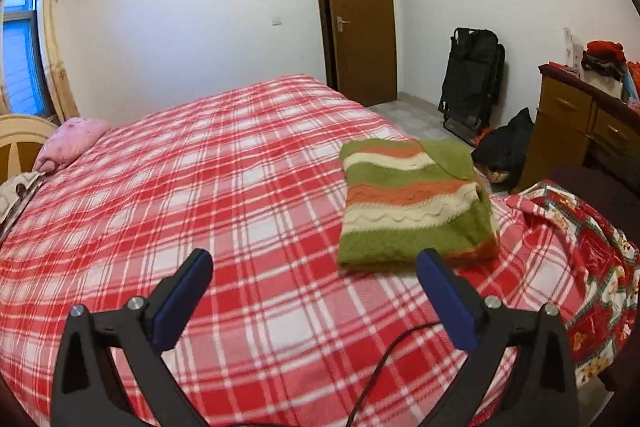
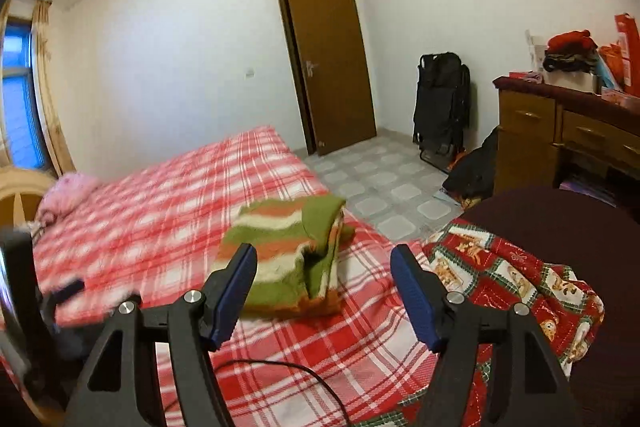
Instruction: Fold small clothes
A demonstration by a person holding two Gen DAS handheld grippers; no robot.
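on the plaid bed [image 1: 200, 187] lies a folded striped sweater [image 1: 412, 203] – both claws, left claw [image 1: 314, 269] and right claw [image 2: 324, 263], spread wide, seemingly holding nothing.

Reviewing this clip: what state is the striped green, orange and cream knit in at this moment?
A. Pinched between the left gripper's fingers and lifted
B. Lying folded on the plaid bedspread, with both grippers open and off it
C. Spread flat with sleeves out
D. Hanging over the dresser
B: the striped knit lies as a folded bundle on the plaid bedspread, while the left gripper and right gripper are open and hold nothing.
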